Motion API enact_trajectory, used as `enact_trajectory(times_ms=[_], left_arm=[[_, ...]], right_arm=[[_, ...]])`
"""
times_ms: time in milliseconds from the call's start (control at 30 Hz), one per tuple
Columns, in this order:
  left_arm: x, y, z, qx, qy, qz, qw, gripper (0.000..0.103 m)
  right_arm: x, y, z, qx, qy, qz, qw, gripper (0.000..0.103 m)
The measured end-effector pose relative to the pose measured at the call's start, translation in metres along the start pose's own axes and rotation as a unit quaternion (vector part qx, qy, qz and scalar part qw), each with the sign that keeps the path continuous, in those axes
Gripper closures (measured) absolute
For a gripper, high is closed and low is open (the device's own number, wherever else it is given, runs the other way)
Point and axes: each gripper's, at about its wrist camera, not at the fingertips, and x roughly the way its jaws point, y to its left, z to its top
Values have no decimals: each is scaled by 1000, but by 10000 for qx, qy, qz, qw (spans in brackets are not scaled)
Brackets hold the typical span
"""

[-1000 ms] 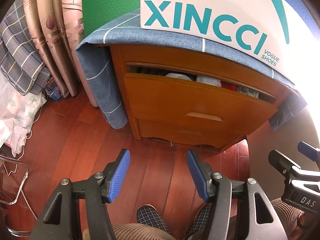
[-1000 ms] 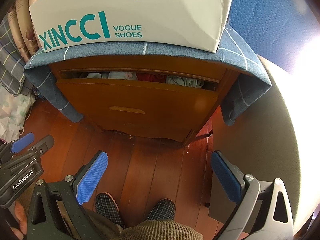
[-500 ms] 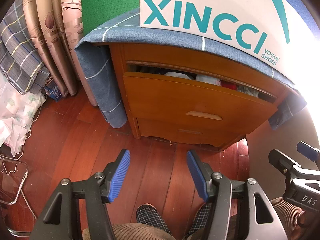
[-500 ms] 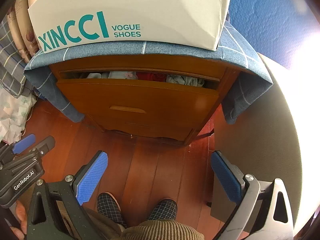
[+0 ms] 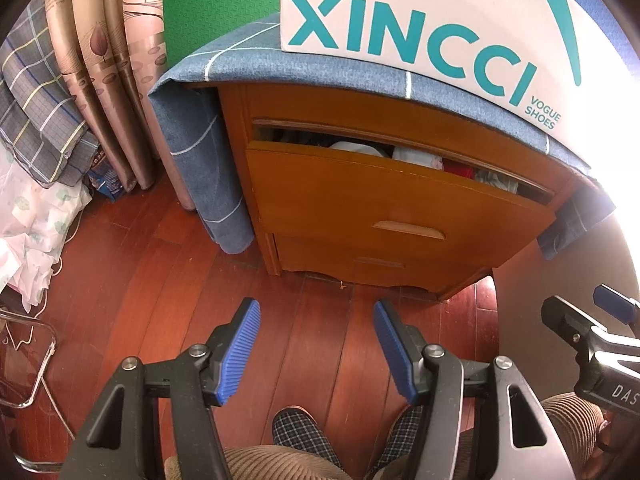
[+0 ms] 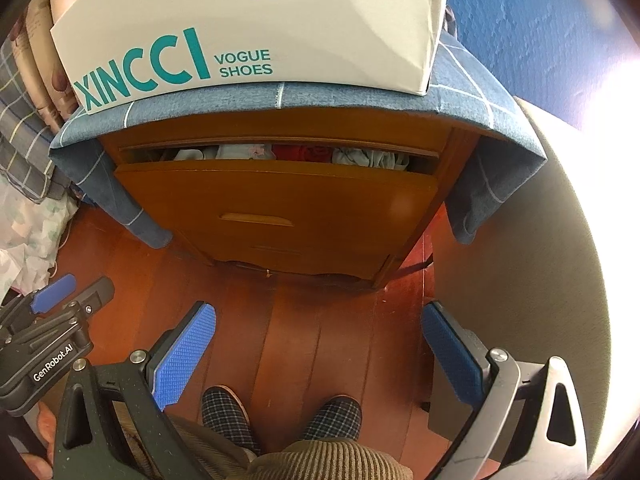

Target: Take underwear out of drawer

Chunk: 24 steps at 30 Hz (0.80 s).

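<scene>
Nothing differs from a second ago: both our grippers, left (image 5: pixel 316 344) and right (image 6: pixel 316 350), still hover with jaws spread and empty. Folded underwear (image 6: pixel 304 154) fills the ajar wooden drawer (image 6: pixel 276 196). White shoebox (image 6: pixel 280 32) reads "XINCCI VOGUE SHOES".

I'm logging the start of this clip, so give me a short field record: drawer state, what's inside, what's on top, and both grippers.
top drawer: pulled out a little, gap along its top
contents: folded clothes showing in the gap, white, red and pale blue
lower drawer: shut
on top: blue checked cloth with a white shoe box on it
left gripper: open, empty, above the floor
right gripper: open, empty, above the floor
</scene>
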Motion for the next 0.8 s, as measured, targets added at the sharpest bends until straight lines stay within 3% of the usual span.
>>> enact_trajectory(times_ms=[800], left_arm=[[2,5,2,-83,94,-120,9998,42]], right_arm=[[3,-6,-3,216,62,143,9996,1]])
